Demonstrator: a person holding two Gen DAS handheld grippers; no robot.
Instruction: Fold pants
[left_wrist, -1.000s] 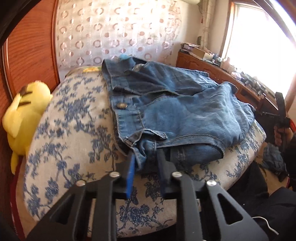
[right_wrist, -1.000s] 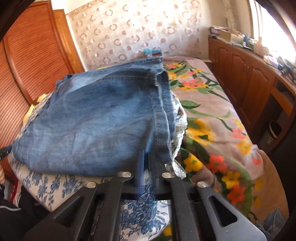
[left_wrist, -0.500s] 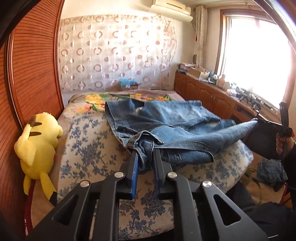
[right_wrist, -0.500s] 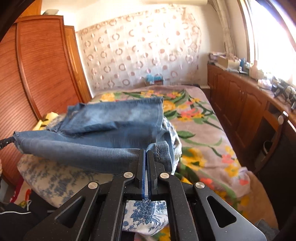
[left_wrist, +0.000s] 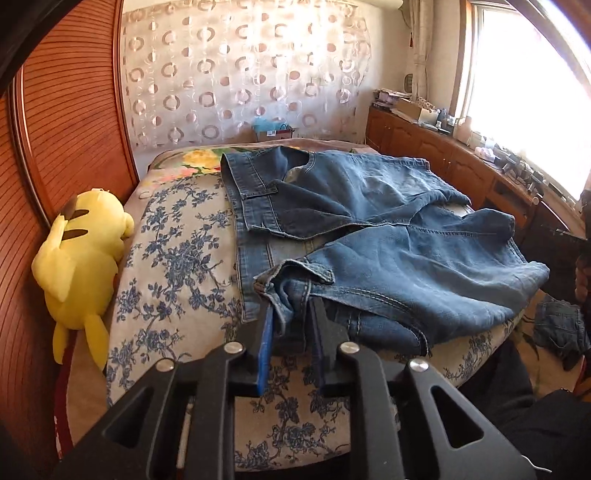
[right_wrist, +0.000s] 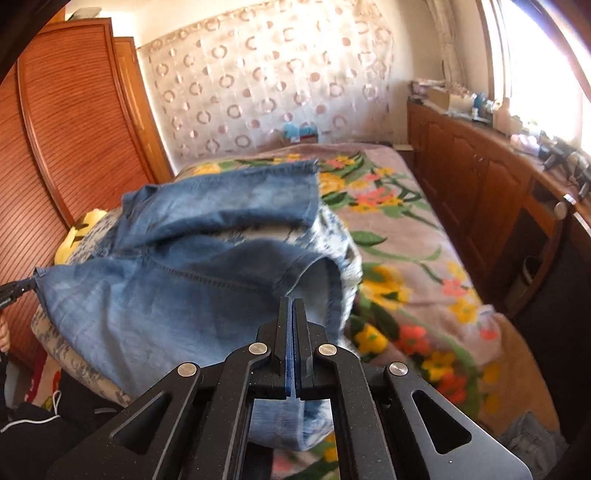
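Observation:
Blue denim pants (left_wrist: 388, 236) lie crumpled on a bed with a blue-flowered cover (left_wrist: 177, 258). The waistband is toward the headboard. A folded-over edge lies near the foot. My left gripper (left_wrist: 291, 314) is shut on a bunched denim edge at the near left of the pile. In the right wrist view the pants (right_wrist: 184, 280) hang in a lifted fold. My right gripper (right_wrist: 292, 310) is shut on the denim, and cloth hangs below the jaws. The left gripper's tip (right_wrist: 14, 291) holds the far corner at the left edge.
A yellow plush toy (left_wrist: 81, 266) lies on the bed's left side by a wooden sliding wardrobe (left_wrist: 55, 129). A floral blanket (right_wrist: 406, 258) covers the right side of the bed. Wooden cabinets (right_wrist: 480, 192) run along the window wall. More denim (left_wrist: 561, 325) lies on the floor at right.
The stretched denim edge that was raised between both grippers half a second ago has come down over the pile. The right gripper has moved closer to the bed with its hold kept.

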